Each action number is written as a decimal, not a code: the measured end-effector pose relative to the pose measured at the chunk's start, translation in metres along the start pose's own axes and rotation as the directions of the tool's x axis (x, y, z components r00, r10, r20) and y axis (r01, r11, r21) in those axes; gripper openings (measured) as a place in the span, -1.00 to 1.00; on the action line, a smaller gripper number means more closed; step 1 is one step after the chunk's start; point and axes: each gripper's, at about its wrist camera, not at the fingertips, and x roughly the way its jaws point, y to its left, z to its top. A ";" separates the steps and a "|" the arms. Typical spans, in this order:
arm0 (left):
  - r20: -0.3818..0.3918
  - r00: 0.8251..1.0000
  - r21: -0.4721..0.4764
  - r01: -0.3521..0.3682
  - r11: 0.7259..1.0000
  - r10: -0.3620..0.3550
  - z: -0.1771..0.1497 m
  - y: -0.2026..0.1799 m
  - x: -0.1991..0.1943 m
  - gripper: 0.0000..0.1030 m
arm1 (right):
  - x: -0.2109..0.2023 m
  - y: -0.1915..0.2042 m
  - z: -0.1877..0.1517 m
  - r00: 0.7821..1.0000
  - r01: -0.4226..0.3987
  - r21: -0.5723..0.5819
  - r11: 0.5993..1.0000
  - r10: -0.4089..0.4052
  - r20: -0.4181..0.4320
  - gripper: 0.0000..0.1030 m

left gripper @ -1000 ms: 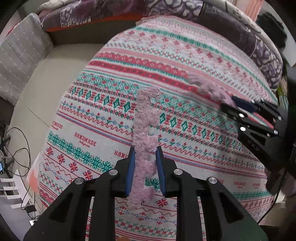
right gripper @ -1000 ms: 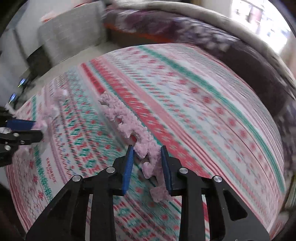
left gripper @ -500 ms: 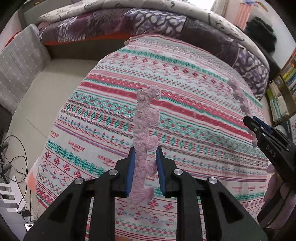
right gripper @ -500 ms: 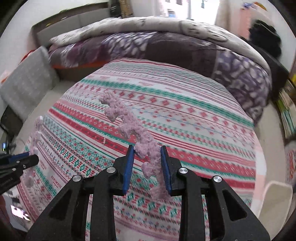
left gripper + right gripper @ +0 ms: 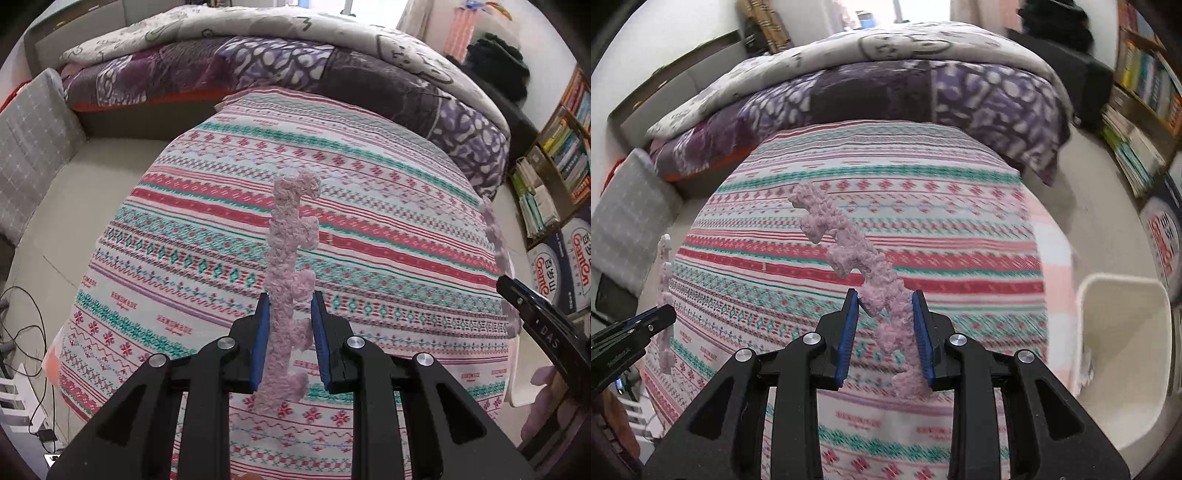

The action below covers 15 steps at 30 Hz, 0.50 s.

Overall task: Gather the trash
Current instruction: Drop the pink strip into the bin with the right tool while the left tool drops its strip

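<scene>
While both tools hang above the patterned bedspread (image 5: pixel 369 192), the left gripper (image 5: pixel 287 325) pinches one upright fuzzy pink strip (image 5: pixel 290 258); the right gripper (image 5: pixel 884 328) clamps another notched pink strip (image 5: pixel 857 254) slanting left, beside a white bin (image 5: pixel 1123 354).

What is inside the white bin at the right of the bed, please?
The white bin shows mostly bare inner walls, with one small pale scrap against its left wall. Its bottom is cut off by the picture's edge, so anything lying there cannot be seen.
</scene>
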 end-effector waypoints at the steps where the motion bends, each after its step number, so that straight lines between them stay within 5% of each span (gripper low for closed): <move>1: 0.004 1.000 0.005 0.001 1.000 -0.001 0.000 -0.004 -0.001 -0.56 | -0.002 -0.005 -0.002 1.000 0.003 0.013 1.000 -0.003 -0.001 -0.45; 15: 0.024 1.000 0.054 0.013 0.998 -0.014 -0.003 -0.044 -0.003 -0.56 | -0.011 -0.084 -0.017 0.997 0.070 0.201 0.977 -0.073 0.007 -0.44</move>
